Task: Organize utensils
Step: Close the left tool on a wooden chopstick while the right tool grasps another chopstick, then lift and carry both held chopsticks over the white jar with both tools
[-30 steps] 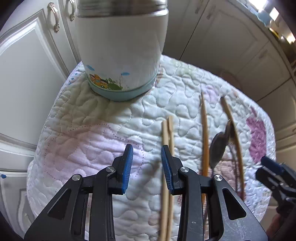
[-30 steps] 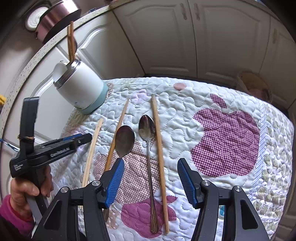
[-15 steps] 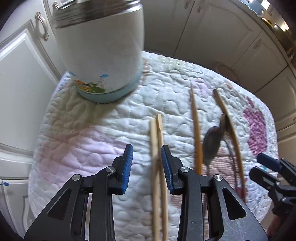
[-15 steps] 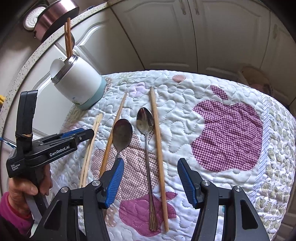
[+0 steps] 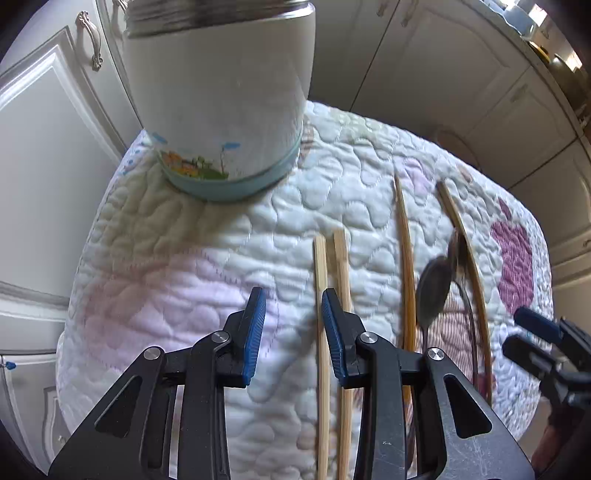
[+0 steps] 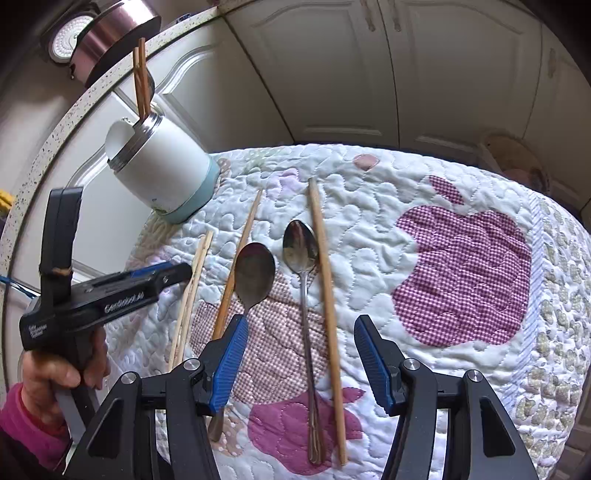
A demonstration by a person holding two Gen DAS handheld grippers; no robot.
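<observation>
A white canister [image 5: 221, 99] with a pale blue base stands at the far left of the quilted table [image 5: 155, 240]; in the right wrist view the canister [image 6: 162, 173] holds two brown chopsticks [image 6: 141, 79]. A pale chopstick pair [image 5: 330, 295] lies just right of my left gripper [image 5: 293, 332], which is open and empty above the quilt. Two darker chopsticks [image 6: 240, 258] [image 6: 325, 266] and two spoons [image 6: 255, 273] [image 6: 301, 251] lie side by side. My right gripper [image 6: 299, 362] is open and empty above the spoon handles. The left gripper also shows in the right wrist view [image 6: 162, 275].
White cabinet doors [image 6: 332, 74] surround the table. A counter edge [image 6: 74, 110] with a metal pot [image 6: 107, 33] runs at the upper left. The quilt [image 6: 461, 266] has purple apple patches on the right.
My left gripper has shifted a little left and nearer the canister, staying open beside the pale chopstick pair. The right gripper has barely moved.
</observation>
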